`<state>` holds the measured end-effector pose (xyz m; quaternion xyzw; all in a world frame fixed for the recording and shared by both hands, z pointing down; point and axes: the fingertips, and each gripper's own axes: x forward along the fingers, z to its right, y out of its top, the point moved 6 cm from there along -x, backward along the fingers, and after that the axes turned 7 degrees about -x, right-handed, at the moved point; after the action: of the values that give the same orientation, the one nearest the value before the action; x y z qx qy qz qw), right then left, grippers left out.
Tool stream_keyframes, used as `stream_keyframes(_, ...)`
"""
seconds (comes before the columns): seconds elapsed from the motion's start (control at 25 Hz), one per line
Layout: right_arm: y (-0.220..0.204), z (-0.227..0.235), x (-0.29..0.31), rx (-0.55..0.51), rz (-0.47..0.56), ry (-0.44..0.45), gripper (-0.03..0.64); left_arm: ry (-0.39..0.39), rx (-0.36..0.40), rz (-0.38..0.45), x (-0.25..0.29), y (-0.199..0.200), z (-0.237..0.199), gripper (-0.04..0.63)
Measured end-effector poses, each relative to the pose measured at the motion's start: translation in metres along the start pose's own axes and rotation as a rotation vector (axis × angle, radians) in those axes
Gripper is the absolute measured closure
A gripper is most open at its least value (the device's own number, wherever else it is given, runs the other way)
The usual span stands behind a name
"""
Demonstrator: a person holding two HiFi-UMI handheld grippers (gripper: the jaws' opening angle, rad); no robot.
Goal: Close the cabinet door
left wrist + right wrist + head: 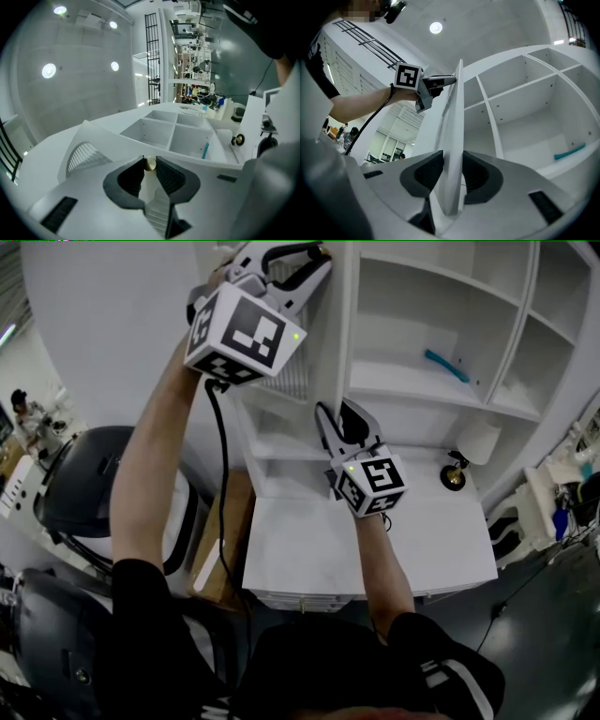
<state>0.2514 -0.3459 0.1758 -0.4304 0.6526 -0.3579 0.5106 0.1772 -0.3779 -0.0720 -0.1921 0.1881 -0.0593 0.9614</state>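
Near: right gripper (pixel 452 163) clamped on the free edge of the door (pixel 457 112). Farther up: left gripper (pixel 149 160) pinching the brass knob (pixel 150 164). Door ajar, edge-on to the cabinet (pixel 488 105); open shelves (pixel 525 89) lie to its right.

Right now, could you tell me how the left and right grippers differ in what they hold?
The left gripper is shut on the brass knob of the door; the right gripper pinches the door's bare edge. The left gripper sits higher up the door than the right gripper. Both grip the same white door.
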Motion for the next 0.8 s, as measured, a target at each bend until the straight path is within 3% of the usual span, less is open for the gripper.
stream_keyframes(0.16, -0.003, 0.006, 0.005, -0.001, -0.019, -0.02, 0.488, -0.028, -0.105, 0.005, 0.007, -0.002, -0.001, 0.506)
stream_keyframes(0.6, -0.014, 0.026, 0.02, -0.022, -0.051, -0.073, 0.454, -0.038, -0.175, -0.046, 0.031, -0.012, 0.004, 0.506)
stream_keyframes(0.8, -0.015, 0.031, 0.023, -0.106, -0.067, -0.151, 0.443, -0.047, -0.33, -0.031, 0.041, -0.017, 0.002, 0.506)
